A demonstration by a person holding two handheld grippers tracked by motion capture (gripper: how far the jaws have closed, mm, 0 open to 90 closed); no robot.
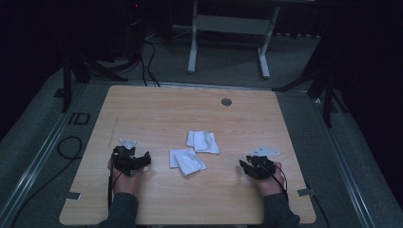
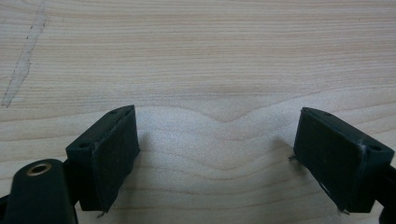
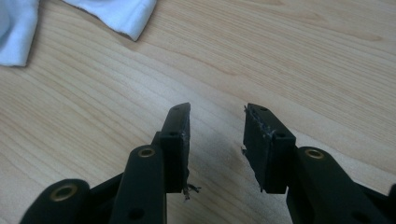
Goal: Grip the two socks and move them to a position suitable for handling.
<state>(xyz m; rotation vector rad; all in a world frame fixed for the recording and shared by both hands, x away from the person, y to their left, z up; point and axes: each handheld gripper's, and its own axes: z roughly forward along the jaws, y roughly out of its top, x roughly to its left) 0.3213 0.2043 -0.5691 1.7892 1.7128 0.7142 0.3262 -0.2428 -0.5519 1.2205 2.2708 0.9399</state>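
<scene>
Two white folded cloths lie side by side in the middle of the wooden table: one farther back, the other nearer and slightly left. My left gripper rests low over the table to their left, its jaws pointing toward them. In the left gripper view its jaws stand wide apart over bare wood. My right gripper sits to the right of the cloths and points left. Its jaws are open and hold nothing, with the corners of both cloths ahead at the upper left.
A round metal grommet sits near the table's far edge. Small tape pieces mark the front corners. Beyond the table stand a white frame and dark stands, with cables on the grey floor.
</scene>
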